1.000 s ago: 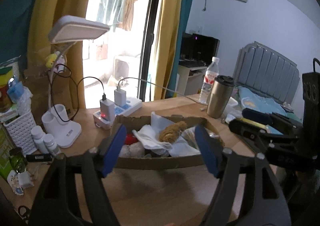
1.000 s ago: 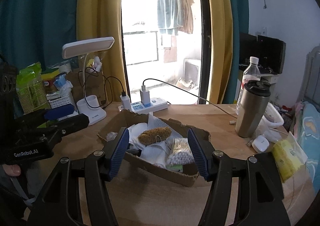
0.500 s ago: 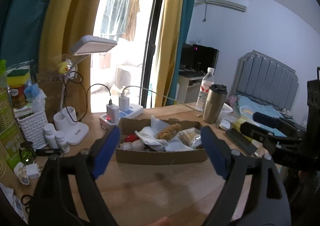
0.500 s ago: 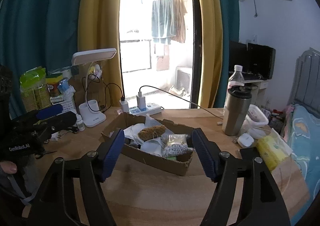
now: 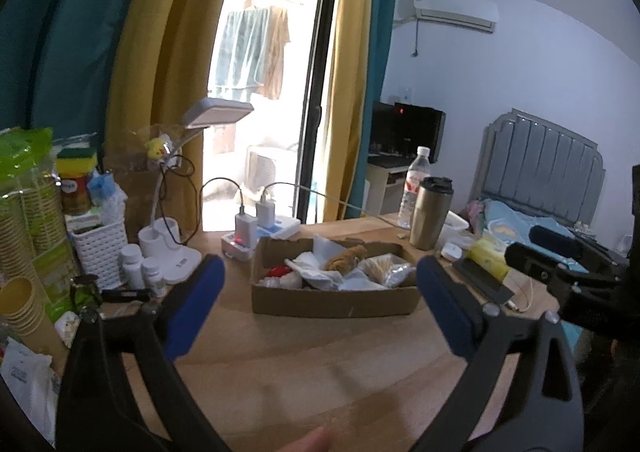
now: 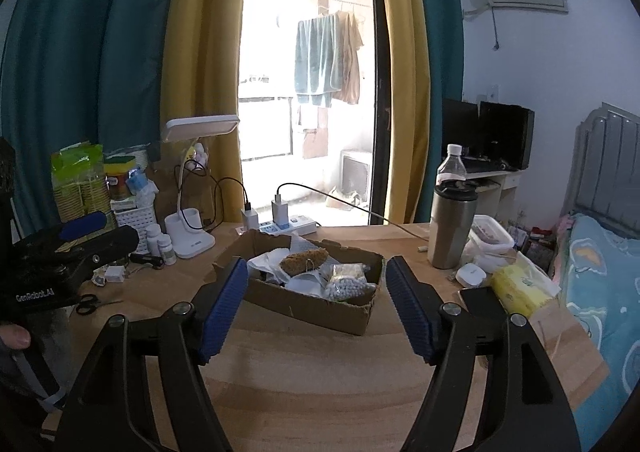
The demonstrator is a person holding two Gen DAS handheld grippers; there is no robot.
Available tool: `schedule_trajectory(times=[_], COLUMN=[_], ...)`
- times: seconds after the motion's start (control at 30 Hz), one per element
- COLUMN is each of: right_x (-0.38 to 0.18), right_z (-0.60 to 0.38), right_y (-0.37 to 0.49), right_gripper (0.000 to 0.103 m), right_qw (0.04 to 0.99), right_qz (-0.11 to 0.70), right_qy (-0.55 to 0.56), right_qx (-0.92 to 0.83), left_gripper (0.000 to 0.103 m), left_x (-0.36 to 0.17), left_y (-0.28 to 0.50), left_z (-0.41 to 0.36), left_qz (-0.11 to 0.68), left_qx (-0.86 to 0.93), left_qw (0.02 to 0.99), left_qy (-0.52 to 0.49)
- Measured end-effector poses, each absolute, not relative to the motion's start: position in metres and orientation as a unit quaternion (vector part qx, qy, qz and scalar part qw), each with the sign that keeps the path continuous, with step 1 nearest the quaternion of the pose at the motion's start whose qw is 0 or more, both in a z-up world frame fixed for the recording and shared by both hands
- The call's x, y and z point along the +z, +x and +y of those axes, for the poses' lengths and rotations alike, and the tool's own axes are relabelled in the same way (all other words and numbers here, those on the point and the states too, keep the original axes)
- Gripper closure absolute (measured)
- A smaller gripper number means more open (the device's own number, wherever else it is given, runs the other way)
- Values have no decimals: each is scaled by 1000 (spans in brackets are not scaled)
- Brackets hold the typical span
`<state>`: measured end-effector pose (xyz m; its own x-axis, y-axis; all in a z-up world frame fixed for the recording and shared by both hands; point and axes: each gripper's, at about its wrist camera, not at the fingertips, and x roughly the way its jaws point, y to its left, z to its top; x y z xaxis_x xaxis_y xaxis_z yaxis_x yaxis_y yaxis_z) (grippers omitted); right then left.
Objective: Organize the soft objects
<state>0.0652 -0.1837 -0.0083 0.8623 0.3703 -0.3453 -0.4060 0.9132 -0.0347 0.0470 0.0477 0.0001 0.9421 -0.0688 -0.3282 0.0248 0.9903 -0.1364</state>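
a white desk lamp (image 6: 188, 212) stands at the back left of the wooden surface (image 6: 320, 380), with two small white bottles (image 6: 160, 244) just beside its base and a white woven basket (image 6: 135, 218) further left. a power strip (image 6: 288, 226) with two chargers plugged in lies by the window. to the right, a steel tumbler (image 6: 452, 228) stands in front of a water bottle (image 6: 451, 164). black scissors (image 6: 90, 302) lie near the left edge. a yellow tissue pack (image 6: 518, 288) rests near the bed (image 6: 600, 272).
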Motion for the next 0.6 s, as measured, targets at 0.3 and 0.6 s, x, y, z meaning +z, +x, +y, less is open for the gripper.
schedule_trajectory(times=[0.3, 0.6], right_x=[-7, -9], right_z=[-194, -196], right_y=[47, 48], right_gripper=[26, 25], right_qw=[968, 968], right_qz=[161, 162], right_qy=[-50, -47], right_qx=[186, 185], left_gripper=[5, 5], left_x=[10, 10], left_y=[25, 24], left_z=[36, 30], left_qz=[149, 152], left_qx=[-2, 3], left_qw=[988, 988], left_qy=[-46, -39])
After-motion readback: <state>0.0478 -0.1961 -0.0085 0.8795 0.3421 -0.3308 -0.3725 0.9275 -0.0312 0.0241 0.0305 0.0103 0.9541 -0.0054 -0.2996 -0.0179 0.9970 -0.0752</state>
